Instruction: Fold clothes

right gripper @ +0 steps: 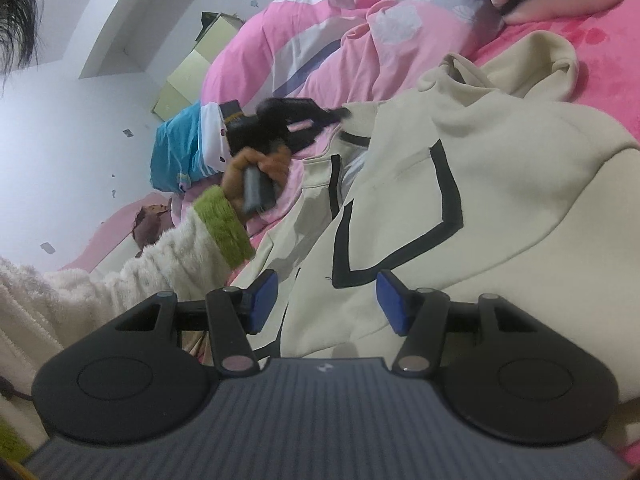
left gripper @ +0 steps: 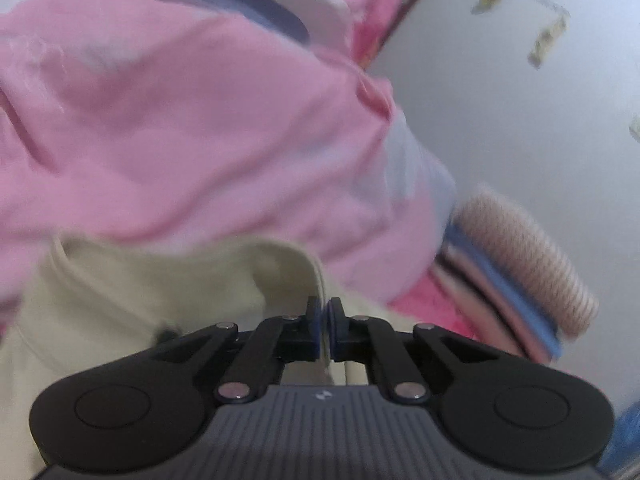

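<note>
- Pink bedding [right gripper: 608,68] covers a bed beside a white wall [right gripper: 60,128].
- Cream hoodie [right gripper: 500,184] with black trim lies spread at centre.
- Left gripper [left gripper: 324,312], at ten o'clock in the right view, is clenched on the hoodie's edge.
- Right gripper [right gripper: 326,300] hovers released above the hoodie.

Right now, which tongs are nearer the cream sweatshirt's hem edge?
Left. The left tongs are shut on the cream sweatshirt at its edge; the right tongs hover open above its front.
</note>
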A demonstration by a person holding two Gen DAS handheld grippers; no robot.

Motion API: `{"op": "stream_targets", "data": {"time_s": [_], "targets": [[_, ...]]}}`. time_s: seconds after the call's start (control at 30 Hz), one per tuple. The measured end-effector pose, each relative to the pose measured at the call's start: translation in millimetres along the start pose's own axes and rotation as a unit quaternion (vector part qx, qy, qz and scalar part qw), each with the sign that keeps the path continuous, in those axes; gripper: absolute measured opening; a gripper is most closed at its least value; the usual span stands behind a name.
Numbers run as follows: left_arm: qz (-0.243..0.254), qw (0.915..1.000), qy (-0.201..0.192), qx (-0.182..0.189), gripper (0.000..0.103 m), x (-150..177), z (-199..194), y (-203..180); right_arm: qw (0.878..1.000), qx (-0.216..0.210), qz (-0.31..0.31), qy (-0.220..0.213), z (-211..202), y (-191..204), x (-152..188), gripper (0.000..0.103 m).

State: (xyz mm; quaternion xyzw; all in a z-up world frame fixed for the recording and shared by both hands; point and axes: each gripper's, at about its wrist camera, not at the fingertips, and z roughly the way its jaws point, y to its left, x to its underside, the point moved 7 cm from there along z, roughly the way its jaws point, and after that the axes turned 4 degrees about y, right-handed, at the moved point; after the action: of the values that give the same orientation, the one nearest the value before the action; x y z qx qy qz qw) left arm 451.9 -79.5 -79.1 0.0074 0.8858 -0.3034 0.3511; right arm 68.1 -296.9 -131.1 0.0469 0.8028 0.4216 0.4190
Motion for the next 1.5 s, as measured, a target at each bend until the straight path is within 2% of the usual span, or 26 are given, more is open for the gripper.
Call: {"op": "stream_targets", "data": {"time_s": [0.13, 0.3, 0.4, 0.43, 0.57, 0.63, 0.73, 0.83, 0.9, 1.0, 1.07, 1.17, 1.23, 1.3, 1.37, 1.5], "targets": [[-0.080, 0.9967, -0.011, 0.011, 0.004, -34.5, 0.7, 24.2, 1.000, 0.000, 0.000, 0.000, 0.5, 0.0, -0.5, 0.055], [-0.137, 0.9897, -0.042, -0.003, 0.002, -42.2, -1.0, 51.5, 1.000, 0.001, -0.002, 0.000, 0.3, 0.0, 0.0, 0.055], [-0.169, 0.9836, -0.060, -0.013, 0.009, -45.8, -2.3, 67.7, 1.000, 0.000, -0.003, 0.001, 0.0, -0.6, -0.5, 0.055], [-0.169, 0.9836, -0.063, -0.008, 0.015, -45.1, -8.4, 67.0, 1.000, 0.000, -0.002, 0.001, -0.4, -0.8, -0.6, 0.055], [-0.105, 0.9937, -0.039, -0.010, 0.028, -23.2, -31.6, 47.2, 1.000, 0.000, -0.001, 0.002, -1.7, -1.1, -0.9, 0.055], [-0.073, 0.9970, -0.019, -0.016, 0.029, -7.0, -36.2, 38.3, 1.000, 0.003, -0.003, 0.002, -1.8, -0.2, -0.6, 0.055], [-0.025, 0.9993, 0.011, -0.026, 0.041, 17.3, -43.4, 25.3, 1.000, 0.017, -0.013, 0.007, -0.7, 3.4, 0.1, 0.055], [0.023, 0.9983, 0.041, -0.036, 0.042, 41.5, -50.8, 12.6, 0.996, 0.049, -0.073, 0.027, 5.7, 23.9, 5.2, 0.055], [0.015, 0.9977, 0.056, -0.036, 0.042, 50.3, -46.3, 11.9, 0.989, 0.067, -0.122, 0.044, 11.2, 42.9, 10.9, 0.055], [0.000, 0.9972, 0.065, -0.036, 0.042, 62.8, -44.2, 16.1, 0.966, 0.099, -0.224, 0.077, 24.0, 76.2, 26.8, 0.055], [-0.006, 0.9972, 0.065, -0.036, 0.042, 67.7, -44.8, 17.2, 0.947, 0.120, -0.282, 0.096, 31.4, 90.8, 38.5, 0.055], [-0.019, 0.9969, 0.070, -0.030, 0.042, 71.6, -46.8, 20.3, 0.910, 0.151, -0.366, 0.123, 42.1, 112.5, 55.2, 0.054], [-0.017, 0.9970, 0.071, -0.027, 0.042, 77.3, -50.3, 18.6, 0.895, 0.184, -0.383, 0.134, 41.5, 112.1, 60.6, 0.054], [-0.013, 0.9972, 0.070, -0.023, 0.042, 83.7, -55.3, 16.7, 0.900, 0.198, -0.367, 0.130, 35.5, 110.8, 57.4, 0.053], [-0.016, 0.9972, 0.070, -0.021, 0.042, 90.4, -59.8, 16.6, 0.911, 0.195, -0.342, 0.121, 23.8, 109.7, 53.6, 0.047], [-0.031, 0.9971, 0.068, -0.014, 0.042, 95.4, -63.8, 20.1, 0.908, 0.237, -0.324, 0.124, 15.1, 94.5, 51.6, 0.030]]}}
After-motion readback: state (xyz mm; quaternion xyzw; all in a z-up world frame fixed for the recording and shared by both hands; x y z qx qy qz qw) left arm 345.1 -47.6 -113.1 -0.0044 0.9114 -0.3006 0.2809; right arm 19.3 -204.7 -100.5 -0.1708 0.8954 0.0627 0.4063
